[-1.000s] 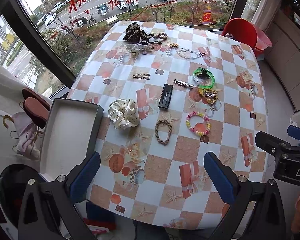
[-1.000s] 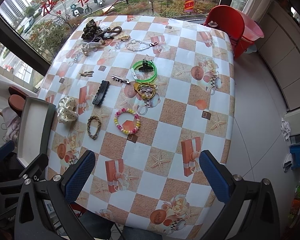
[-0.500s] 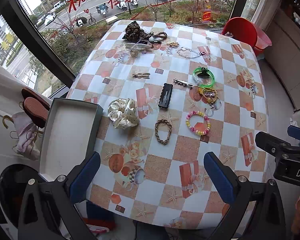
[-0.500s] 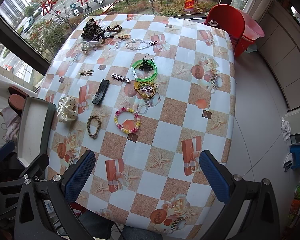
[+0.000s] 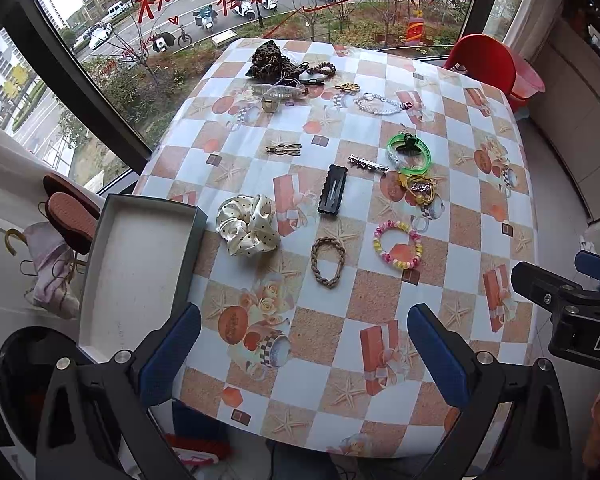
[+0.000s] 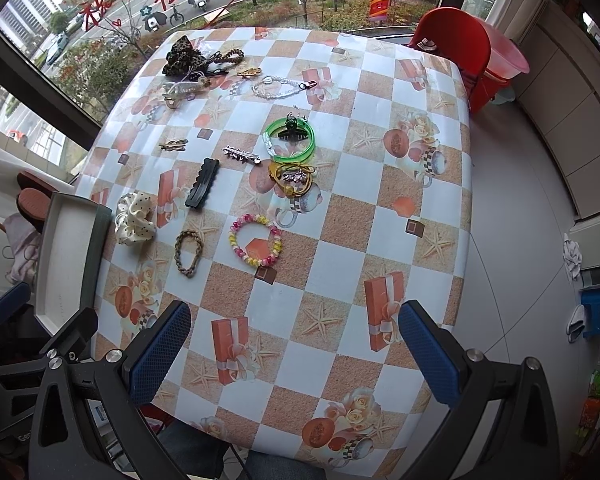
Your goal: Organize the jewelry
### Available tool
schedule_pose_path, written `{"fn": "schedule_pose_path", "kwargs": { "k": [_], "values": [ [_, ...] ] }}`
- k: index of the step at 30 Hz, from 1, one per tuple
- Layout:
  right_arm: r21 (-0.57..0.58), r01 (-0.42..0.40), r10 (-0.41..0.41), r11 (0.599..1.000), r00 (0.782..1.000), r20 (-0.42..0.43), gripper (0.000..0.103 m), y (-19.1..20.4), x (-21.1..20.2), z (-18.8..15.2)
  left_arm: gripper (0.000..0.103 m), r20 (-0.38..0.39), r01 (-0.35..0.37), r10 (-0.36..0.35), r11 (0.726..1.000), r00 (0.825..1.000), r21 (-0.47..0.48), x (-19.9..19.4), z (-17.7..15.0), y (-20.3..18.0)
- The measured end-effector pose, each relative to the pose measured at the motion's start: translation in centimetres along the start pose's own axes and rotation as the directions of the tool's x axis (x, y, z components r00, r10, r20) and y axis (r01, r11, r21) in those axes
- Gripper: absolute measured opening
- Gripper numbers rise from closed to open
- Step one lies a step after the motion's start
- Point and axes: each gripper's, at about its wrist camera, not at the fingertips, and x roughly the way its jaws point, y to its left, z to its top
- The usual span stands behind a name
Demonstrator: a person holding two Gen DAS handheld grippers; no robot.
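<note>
- Almost nothing has shifted since the earlier frames: both grippers hover over the near edge of the table [image 5: 452, 184] as before, and every piece lies where it lay.
- Left gripper [image 5: 304, 350]: jaws spread wide, nothing between the blue pads, above the near left part of the checked cloth.
- Right gripper [image 6: 294, 354]: likewise wide apart and empty, above the near middle of the table.
- An open grey box [image 5: 136, 268] with a pale empty floor sits at the left edge of the table, just beside the cream polka-dot scrunchie [image 5: 247, 224].
- Right of the scrunchie lie a brown braided hair tie [image 5: 327, 256] and a pastel beaded bracelet [image 5: 397, 245], apart from each other.
- Farther off are a black scalloped snap clip [image 5: 333, 194], a silver alligator clip [image 5: 367, 165], a green bangle [image 6: 289, 140] with a dark claw clip on its far rim, and a tangle of yellow hair ties [image 6: 292, 182].
- At the far side a leopard-print scrunchie [image 5: 270, 62] heads a cluster of clips, with a clear beaded chain [image 5: 382, 104] to its right.
</note>
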Motion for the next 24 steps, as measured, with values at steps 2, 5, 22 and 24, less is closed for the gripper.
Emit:
{"fn": "schedule_pose_path", "kwargs": {
  "k": [2, 5, 22, 24],
  "values": [
    [0.001, 0.0, 0.0, 1.0, 1.0, -0.002, 0.103, 0.0, 0.1, -0.1, 0.103, 0.0, 0.001, -0.001, 1.0, 1.0, 0.0, 0.0, 0.0, 0.0],
    [0.0, 0.0, 0.0, 1.0, 1.0, -0.002, 0.103, 0.0, 0.1, 0.0, 0.103, -0.001, 0.001, -0.001, 1.0, 1.0, 0.0, 0.0, 0.0, 0.0],
    [0.018, 0.015, -0.014, 1.0, 0.999, -0.049, 0.103, 0.0, 1.7, 0.5, 0.103, -0.058, -0.009, 0.008, 1.0, 0.998, -0.022, 2.2, 0.0, 1.1],
    [0.021, 0.027, -0.026, 0.999, 0.998, -0.06, 0.103, -0.1, 2.1, 0.5, 0.103, -0.07, -0.004, 0.001, 0.999, 0.998, -0.034, 2.8, 0.3, 1.6]
  ]
}}
